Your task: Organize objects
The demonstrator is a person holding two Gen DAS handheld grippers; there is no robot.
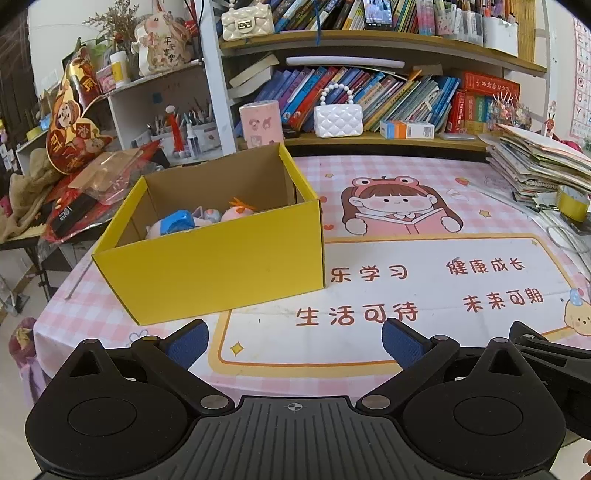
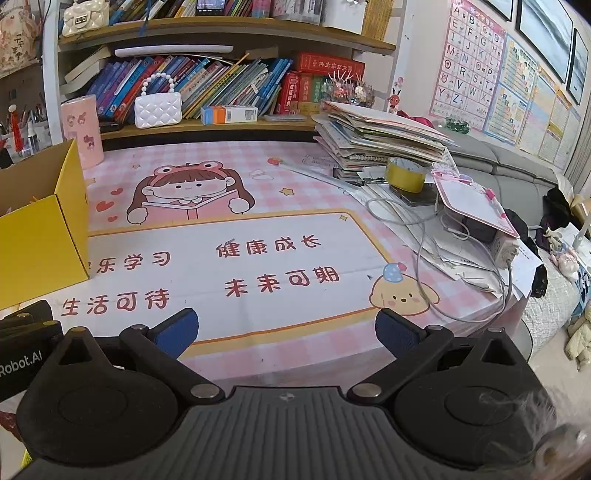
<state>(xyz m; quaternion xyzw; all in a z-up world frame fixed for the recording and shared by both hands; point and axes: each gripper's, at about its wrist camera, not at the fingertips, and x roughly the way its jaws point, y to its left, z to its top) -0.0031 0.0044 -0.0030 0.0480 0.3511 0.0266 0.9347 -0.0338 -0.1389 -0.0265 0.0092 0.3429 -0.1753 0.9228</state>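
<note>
Both tools, left tool and right tool, were held wide open and empty; toys were seen boxed in the yellow box at ten o'clock, so another object would be sought next.

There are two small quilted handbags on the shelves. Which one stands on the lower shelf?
The white handbag with the pearl-bead handle stands on the lower shelf, in front of the slanted books. The cream handbag with a metal clasp sits one shelf higher.
</note>
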